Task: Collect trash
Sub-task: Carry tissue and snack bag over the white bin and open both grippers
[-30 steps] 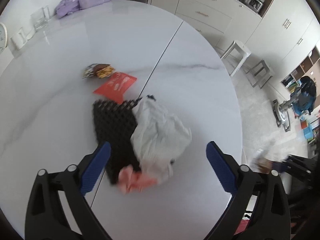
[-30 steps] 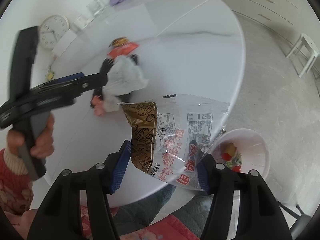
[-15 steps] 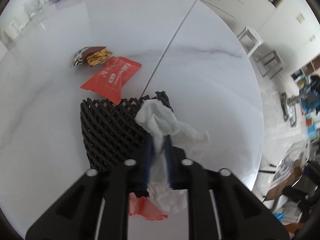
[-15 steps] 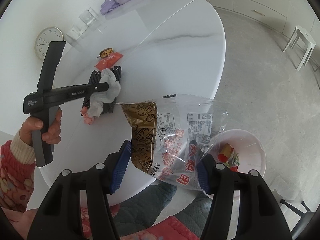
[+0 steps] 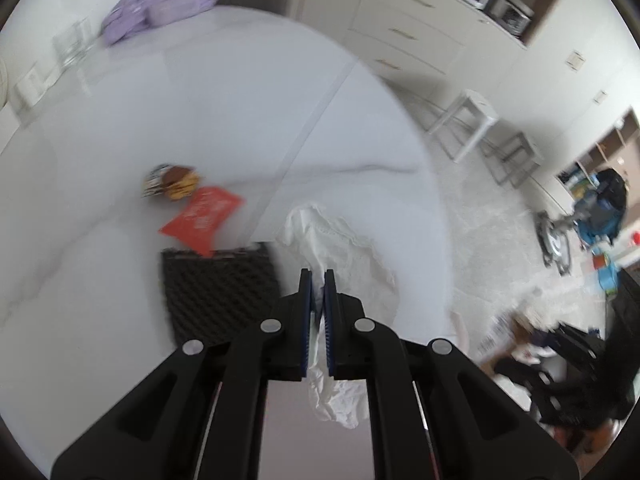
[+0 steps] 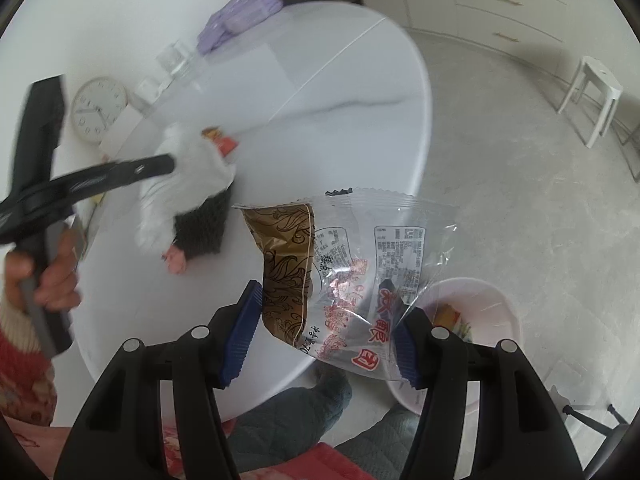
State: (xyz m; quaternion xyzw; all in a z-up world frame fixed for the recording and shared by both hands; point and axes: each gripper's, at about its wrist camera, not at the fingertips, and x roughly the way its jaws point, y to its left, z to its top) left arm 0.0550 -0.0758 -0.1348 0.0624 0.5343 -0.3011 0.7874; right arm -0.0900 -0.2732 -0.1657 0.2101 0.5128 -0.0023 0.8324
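My left gripper (image 5: 317, 276) is shut on a crumpled white tissue (image 5: 344, 240) and holds it above the white table (image 5: 200, 112); it also shows in the right wrist view (image 6: 188, 172). A black foam net (image 5: 218, 288), a red wrapper (image 5: 202, 218) and a brown snack packet (image 5: 172, 186) lie on the table. A pink scrap (image 6: 176, 258) lies by the net. My right gripper (image 6: 326, 330) has its jaws wide apart, with a clear printed plastic bag (image 6: 348, 256) hanging between them, over the table's edge beside a pink trash bowl (image 6: 500, 304).
A purple pack (image 5: 160, 4) and glasses (image 5: 72, 46) stand at the table's far side. A clock (image 6: 98, 108) leans there too. White stools (image 5: 472, 120) and cabinets stand beyond the table. A person's knees are under the right gripper.
The left gripper closed on the tissue and has lifted it off the net, moving right. The right gripper stays wide with the plastic bag between its jaws.
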